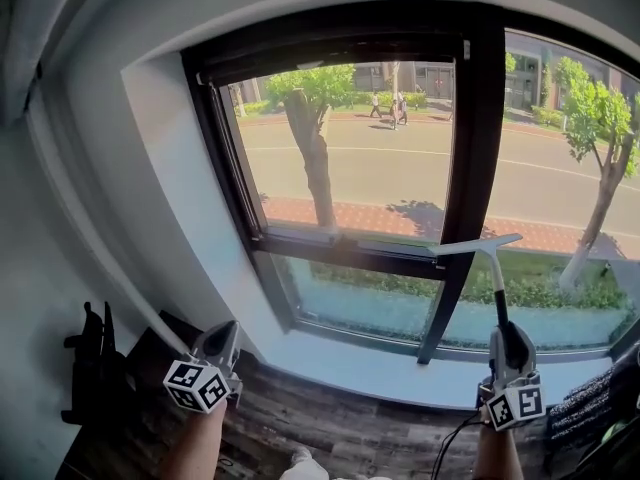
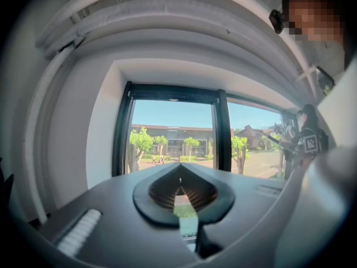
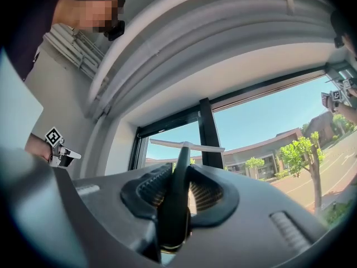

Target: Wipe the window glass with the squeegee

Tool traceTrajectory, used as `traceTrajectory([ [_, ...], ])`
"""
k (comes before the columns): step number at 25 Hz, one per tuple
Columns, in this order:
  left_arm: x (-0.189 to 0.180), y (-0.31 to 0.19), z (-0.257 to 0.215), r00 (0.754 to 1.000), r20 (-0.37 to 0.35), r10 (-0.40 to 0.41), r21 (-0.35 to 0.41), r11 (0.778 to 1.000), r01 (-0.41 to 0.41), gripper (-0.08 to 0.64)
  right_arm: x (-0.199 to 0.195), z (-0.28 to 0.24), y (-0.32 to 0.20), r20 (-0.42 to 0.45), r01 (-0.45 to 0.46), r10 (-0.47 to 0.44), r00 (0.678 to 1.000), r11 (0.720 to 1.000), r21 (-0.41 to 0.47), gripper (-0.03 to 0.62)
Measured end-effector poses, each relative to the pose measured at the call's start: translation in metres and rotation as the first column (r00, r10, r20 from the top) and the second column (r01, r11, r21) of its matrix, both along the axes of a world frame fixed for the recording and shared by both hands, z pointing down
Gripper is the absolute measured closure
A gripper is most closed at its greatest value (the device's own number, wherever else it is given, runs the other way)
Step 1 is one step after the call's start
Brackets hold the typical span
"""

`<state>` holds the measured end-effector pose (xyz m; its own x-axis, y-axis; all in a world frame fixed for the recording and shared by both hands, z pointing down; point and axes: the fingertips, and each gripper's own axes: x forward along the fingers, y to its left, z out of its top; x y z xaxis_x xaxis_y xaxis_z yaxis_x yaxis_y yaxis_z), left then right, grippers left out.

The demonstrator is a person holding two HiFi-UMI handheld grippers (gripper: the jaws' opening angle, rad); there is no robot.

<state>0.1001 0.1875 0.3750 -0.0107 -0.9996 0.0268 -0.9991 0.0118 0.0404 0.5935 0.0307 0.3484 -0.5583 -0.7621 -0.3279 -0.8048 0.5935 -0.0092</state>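
Observation:
The squeegee (image 1: 497,286) has a dark handle and a pale blade (image 1: 476,245). Its blade lies slightly tilted across the dark mullion (image 1: 468,168), level with the frame bar between the upper and lower glass. My right gripper (image 1: 503,330) is shut on the handle's lower end, below the window. In the right gripper view the handle (image 3: 178,188) rises between the jaws to the blade (image 3: 187,146). My left gripper (image 1: 226,330) hangs low at the left, away from the glass (image 1: 350,158), shut with nothing in it (image 2: 180,173).
A pale window sill (image 1: 400,376) runs under the dark frame, with dark wood flooring (image 1: 330,430) below it. A black object (image 1: 93,368) stands at the far left and a dark textile (image 1: 592,408) at the lower right. White wall flanks the window's left side (image 1: 150,198).

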Motion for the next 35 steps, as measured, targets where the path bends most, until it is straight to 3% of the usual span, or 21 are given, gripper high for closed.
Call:
traceTrajectory([
  [8, -0.019, -0.035, 0.010, 0.999, -0.010, 0.048, 0.015, 0.999, -0.048, 0.565, -0.024, -0.003, -0.014, 0.015, -0.019, 0.019, 1.000, 1.000, 0.011, 0.491],
  [16, -0.084, -0.100, -0.004, 0.991, -0.030, 0.127, 0.034, 0.991, -0.126, 0.565, -0.069, -0.010, -0.035, -0.012, -0.119, 0.119, 0.993, 0.993, -0.002, 0.491],
  [22, -0.131, -0.147, -0.006, 0.983, 0.018, 0.185, 0.022, 0.982, -0.185, 0.565, -0.108, -0.015, -0.055, -0.034, -0.188, 0.187, 0.982, 0.982, -0.013, 0.490],
  [27, -0.175, -0.178, -0.011, 0.974, 0.063, 0.217, 0.058, 0.974, -0.221, 0.565, -0.146, -0.018, -0.065, -0.049, -0.242, 0.241, 0.969, 0.970, -0.017, 0.491],
  [35, -0.238, -0.207, 0.015, 0.963, 0.045, 0.264, -0.006, 0.964, -0.264, 0.565, -0.201, -0.019, -0.072, -0.030, -0.288, 0.287, 0.957, 0.956, -0.054, 0.490],
])
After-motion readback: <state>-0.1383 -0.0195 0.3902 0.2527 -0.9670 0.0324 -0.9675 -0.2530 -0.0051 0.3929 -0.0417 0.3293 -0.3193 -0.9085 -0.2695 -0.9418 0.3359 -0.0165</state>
